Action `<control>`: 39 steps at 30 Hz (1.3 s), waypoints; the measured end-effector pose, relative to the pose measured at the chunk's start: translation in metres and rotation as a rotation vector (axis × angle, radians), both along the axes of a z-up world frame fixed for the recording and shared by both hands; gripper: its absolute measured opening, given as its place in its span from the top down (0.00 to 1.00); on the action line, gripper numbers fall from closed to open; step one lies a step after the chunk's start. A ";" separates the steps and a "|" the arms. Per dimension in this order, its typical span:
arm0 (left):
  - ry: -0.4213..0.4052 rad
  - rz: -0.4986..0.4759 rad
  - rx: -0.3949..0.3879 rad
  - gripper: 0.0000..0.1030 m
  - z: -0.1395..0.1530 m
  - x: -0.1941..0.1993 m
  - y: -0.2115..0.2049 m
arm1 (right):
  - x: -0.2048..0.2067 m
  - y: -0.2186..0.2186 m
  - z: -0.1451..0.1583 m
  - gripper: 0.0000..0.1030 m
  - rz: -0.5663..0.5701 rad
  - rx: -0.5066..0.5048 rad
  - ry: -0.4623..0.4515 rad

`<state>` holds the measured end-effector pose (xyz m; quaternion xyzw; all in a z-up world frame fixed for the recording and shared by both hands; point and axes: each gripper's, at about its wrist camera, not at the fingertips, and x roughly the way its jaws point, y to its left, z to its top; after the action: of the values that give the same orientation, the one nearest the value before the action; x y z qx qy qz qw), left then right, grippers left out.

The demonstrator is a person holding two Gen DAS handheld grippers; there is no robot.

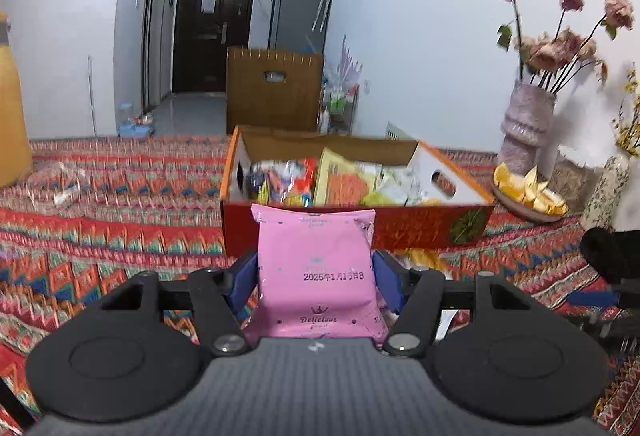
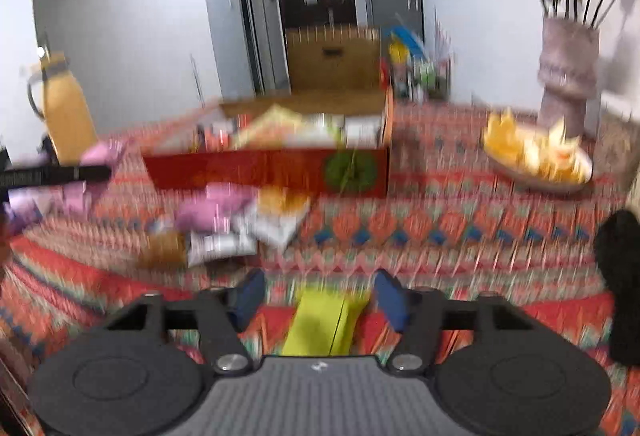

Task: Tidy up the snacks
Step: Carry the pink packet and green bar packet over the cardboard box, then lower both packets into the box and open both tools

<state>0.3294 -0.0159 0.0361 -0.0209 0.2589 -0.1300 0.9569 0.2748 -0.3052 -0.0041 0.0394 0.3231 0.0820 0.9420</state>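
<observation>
My left gripper [image 1: 316, 278] is shut on a pink snack packet [image 1: 316, 260], held upright just in front of the open red cardboard box [image 1: 400, 228] that holds several snacks. My right gripper [image 2: 318, 296] is open above a yellow-green packet [image 2: 320, 324] lying on the patterned cloth between its fingers; the view is motion-blurred. A small heap of loose snacks [image 2: 236, 224], pink, white and orange, lies in front of the box [image 2: 264, 172]. The left gripper with its pink packet [image 2: 100, 156] shows at the far left of the right wrist view.
A plate of yellow pieces [image 1: 528, 196] [image 2: 536, 156] and a vase of dried flowers [image 1: 524, 124] [image 2: 568, 68] stand right of the box. An orange bottle [image 2: 68, 112] stands at the left. A clear wrapper [image 1: 64, 180] lies on the cloth.
</observation>
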 end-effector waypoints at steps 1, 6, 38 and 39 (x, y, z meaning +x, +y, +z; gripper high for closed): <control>0.015 -0.001 0.001 0.39 -0.005 0.002 0.000 | -0.001 0.005 -0.009 0.43 -0.006 -0.014 0.031; 0.043 -0.014 0.007 0.39 -0.014 0.010 0.000 | -0.014 0.022 -0.024 0.67 -0.006 -0.065 0.057; 0.117 0.004 -0.033 0.14 0.003 0.279 -0.036 | 0.263 0.019 0.017 0.33 0.007 -0.139 -0.095; 0.113 -0.001 -0.030 0.14 0.007 0.276 -0.034 | 0.261 0.017 0.022 0.33 0.006 -0.133 -0.100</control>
<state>0.6056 -0.0495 0.0429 -0.0425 0.3108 -0.1329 0.9402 0.5355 -0.2879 0.0175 -0.0282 0.2803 0.0653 0.9573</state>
